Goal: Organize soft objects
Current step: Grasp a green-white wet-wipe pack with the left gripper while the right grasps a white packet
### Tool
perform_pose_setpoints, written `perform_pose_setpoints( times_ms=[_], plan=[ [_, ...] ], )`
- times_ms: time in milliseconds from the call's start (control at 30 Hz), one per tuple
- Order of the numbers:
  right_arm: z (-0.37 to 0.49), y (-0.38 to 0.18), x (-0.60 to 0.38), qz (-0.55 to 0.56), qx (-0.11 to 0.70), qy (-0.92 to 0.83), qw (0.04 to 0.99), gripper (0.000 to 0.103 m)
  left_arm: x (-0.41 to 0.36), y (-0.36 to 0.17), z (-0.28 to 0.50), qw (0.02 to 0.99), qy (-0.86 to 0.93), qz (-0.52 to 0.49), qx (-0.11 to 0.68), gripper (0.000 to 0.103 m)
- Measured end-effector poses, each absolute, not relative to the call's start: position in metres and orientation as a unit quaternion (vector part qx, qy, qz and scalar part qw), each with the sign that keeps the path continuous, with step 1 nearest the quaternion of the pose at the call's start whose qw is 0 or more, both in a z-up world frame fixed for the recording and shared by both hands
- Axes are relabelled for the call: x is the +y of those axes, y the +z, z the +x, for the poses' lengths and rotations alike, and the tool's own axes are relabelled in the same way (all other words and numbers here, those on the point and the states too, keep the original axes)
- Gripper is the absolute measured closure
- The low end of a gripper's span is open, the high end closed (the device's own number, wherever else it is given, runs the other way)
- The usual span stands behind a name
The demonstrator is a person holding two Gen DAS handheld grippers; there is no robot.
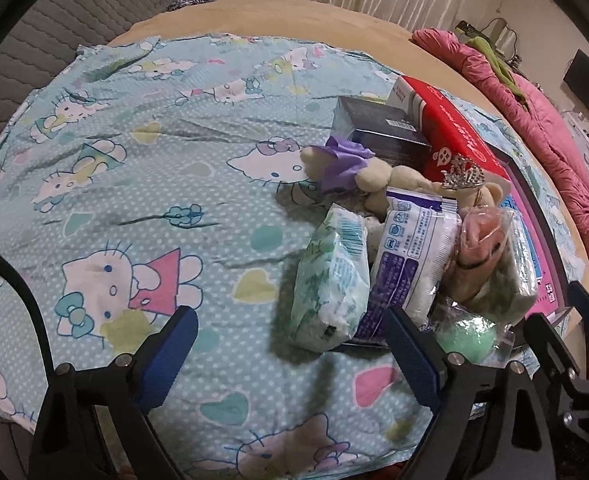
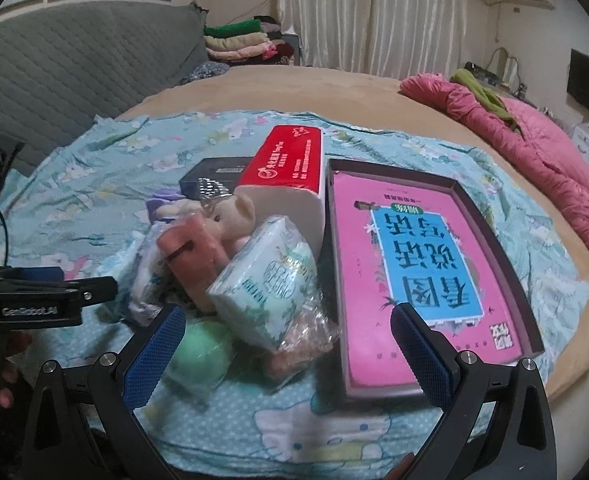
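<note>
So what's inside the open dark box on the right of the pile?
The open dark box holds a pink book with a blue title panel, lying flat and covering nearly the whole floor. Whatever lies beneath the book is hidden.

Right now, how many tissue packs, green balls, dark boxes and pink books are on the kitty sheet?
Tissue packs: 4
Green balls: 1
Dark boxes: 1
Pink books: 1
Total: 7
</note>
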State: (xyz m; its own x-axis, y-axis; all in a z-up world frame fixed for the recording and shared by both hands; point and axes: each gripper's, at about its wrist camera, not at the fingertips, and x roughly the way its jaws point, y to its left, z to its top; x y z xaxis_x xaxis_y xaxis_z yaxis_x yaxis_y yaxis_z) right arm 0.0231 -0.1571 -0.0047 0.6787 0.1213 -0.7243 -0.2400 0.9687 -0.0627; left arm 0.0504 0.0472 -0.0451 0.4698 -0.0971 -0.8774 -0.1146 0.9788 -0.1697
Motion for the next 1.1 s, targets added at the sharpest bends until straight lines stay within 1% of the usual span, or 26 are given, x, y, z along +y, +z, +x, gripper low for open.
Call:
perform_pose_setpoints(
  times_ms=[233, 333, 400, 433, 500, 533, 600, 700, 800, 867, 1000, 1067, 1100],
  plan=[
    [0.037, -0.012, -0.146, -0.104, 0.375, 0.097, 0.916, 0.001, 0.047, -0.05, 0.057, 0.849, -0.004, -0.105, 0.517, 0.013],
    [0.043, -0.013, -0.145, -0.11, 0.369, 0.098, 0.918, 0.006, 0.05, -0.051, 0.058, 0.849, -0.008, -0.111, 0.517, 0.014],
    [0.047, -0.014, -0.147, -0.104, 0.374, 0.102, 0.916, 0.015, 0.054, -0.053, 0.059, 0.848, -0.011, -0.117, 0.518, 0.016],
    [0.048, -0.014, -0.148, -0.099, 0.375, 0.107, 0.916, 0.017, 0.056, -0.054, 0.06, 0.847, -0.011, -0.12, 0.518, 0.018],
    [0.049, -0.014, -0.15, -0.094, 0.373, 0.113, 0.916, 0.03, 0.058, -0.055, 0.062, 0.845, -0.015, -0.126, 0.52, 0.019],
    [0.05, -0.014, -0.15, -0.097, 0.374, 0.113, 0.916, 0.034, 0.06, -0.056, 0.063, 0.844, -0.017, -0.13, 0.52, 0.02],
    [0.053, -0.017, -0.15, -0.102, 0.382, 0.112, 0.912, 0.052, 0.062, -0.057, 0.065, 0.843, -0.021, -0.136, 0.521, 0.021],
    [0.058, -0.021, -0.159, -0.083, 0.397, 0.111, 0.907, 0.063, 0.063, -0.059, 0.068, 0.84, -0.027, -0.143, 0.523, 0.023],
    [0.062, -0.02, -0.168, -0.056, 0.396, 0.118, 0.909, 0.07, 0.062, -0.061, 0.073, 0.838, -0.034, -0.149, 0.523, 0.027],
    [0.065, -0.019, -0.173, -0.047, 0.396, 0.121, 0.909, 0.072, 0.061, -0.062, 0.078, 0.837, -0.039, -0.151, 0.524, 0.033],
    [0.072, -0.021, -0.175, -0.046, 0.396, 0.129, 0.908, 0.073, 0.06, -0.068, 0.086, 0.831, -0.045, -0.159, 0.531, 0.041],
    [0.077, -0.023, -0.173, -0.047, 0.398, 0.143, 0.905, 0.073, 0.06, -0.071, 0.09, 0.829, -0.046, -0.157, 0.535, 0.052],
    [0.079, -0.025, -0.172, -0.049, 0.402, 0.147, 0.903, 0.073, 0.059, -0.074, 0.092, 0.826, -0.048, -0.157, 0.538, 0.054]
  ],
)
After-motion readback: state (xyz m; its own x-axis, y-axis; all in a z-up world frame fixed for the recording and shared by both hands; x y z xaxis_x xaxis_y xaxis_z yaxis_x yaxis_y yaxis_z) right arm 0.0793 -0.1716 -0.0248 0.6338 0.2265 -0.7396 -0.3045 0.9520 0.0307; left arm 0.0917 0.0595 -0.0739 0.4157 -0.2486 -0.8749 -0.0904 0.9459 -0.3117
